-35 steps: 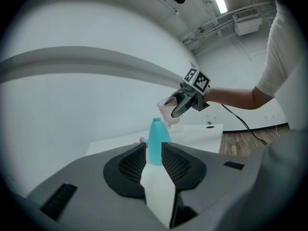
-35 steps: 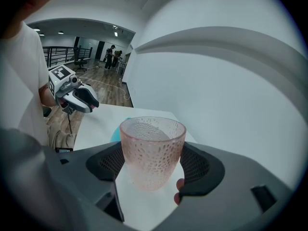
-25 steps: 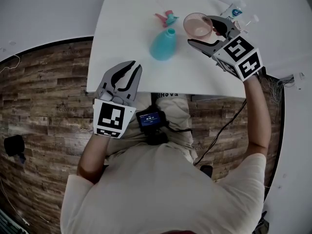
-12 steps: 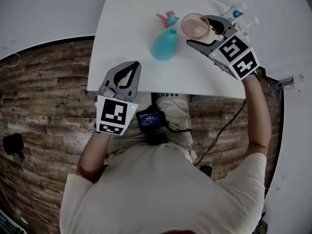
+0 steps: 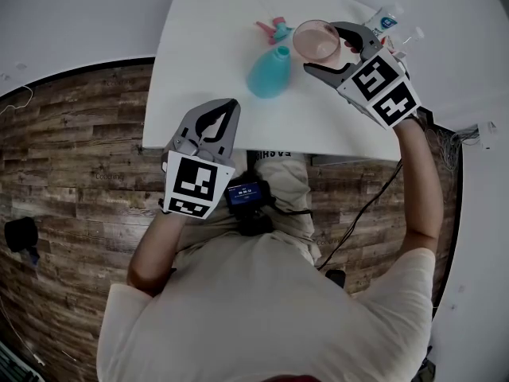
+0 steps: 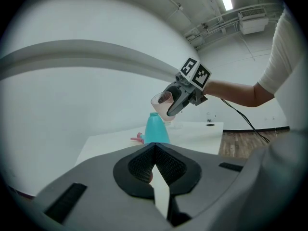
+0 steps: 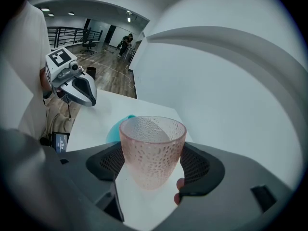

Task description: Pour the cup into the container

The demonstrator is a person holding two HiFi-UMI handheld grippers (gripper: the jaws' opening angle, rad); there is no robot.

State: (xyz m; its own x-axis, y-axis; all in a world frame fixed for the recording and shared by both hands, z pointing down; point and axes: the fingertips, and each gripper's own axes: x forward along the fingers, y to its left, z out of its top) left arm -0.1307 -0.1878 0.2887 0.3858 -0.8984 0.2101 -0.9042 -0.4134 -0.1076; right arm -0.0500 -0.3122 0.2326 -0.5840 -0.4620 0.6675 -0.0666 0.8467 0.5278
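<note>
Pebbled cup in hatched pads
Between my right gripper's [image 7: 153, 170] black, cross-hatched matt pads [image 7: 198, 165], the pink cup [image 7: 153, 148] is translucent, dimpled and glossy. Just beyond it, the teal container [image 7: 114, 129] looks like smooth plastic, and the table [image 7: 96, 117] is matt white.

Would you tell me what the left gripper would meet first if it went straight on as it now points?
Probably the teal bottle, standing on the white table straight beyond the left gripper, whose jaws are shut; nothing shows between them, though depth is unclear.
</note>
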